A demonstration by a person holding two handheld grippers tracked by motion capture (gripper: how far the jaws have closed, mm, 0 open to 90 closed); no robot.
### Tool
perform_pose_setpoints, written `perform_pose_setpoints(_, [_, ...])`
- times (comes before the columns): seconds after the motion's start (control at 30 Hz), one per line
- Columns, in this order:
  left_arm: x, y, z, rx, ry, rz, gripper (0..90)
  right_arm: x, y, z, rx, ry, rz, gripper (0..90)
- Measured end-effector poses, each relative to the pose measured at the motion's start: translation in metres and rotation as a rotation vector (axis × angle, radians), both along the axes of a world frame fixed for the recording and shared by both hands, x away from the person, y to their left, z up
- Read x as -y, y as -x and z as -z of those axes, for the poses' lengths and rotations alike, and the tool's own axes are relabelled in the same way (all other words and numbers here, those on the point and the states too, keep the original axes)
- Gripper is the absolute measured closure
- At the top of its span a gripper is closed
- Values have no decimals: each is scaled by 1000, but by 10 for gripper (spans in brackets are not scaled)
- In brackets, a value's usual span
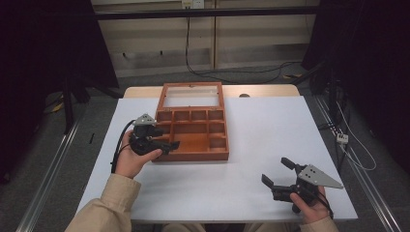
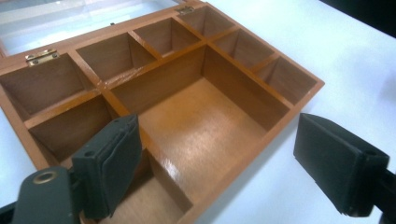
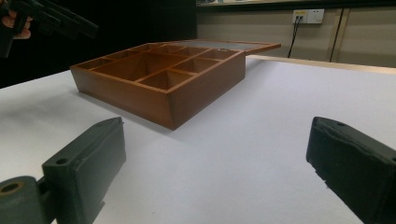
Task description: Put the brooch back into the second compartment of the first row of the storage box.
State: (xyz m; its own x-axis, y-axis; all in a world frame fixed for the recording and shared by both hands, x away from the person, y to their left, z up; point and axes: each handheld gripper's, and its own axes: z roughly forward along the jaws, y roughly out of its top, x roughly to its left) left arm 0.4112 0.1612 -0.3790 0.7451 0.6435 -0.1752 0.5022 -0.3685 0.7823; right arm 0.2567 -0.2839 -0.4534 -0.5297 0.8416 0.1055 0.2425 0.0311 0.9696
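Open wooden box (image 1: 193,133) sat mid-counter (image 1: 270,145), lid back.
Left gripper (image 1: 167,145) hovered, jaws wide, over its near-left corner; right gripper (image 1: 275,174) waited well right, jaws wide. Left gripper view revealed empty compartments.

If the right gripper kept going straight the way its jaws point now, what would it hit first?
Probably the near corner of the wooden box. The right gripper, jaws open, points across bare white table toward it; nothing lies between, though depth is hard to judge.
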Motion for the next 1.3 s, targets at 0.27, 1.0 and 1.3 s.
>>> perform_pose_setpoints(0.27, [-13,12,9,0,4,-5,137,-1,0,0,0,-2,-1,46])
perform_pose_setpoints(1.0, [-36,35,27,21,25,-20,117,-1,0,0,-1,-1,-1,47])
perform_pose_setpoints(1.3, [-42,44,37,20,24,-24,114,-2,1,0,-2,4,-5,47])
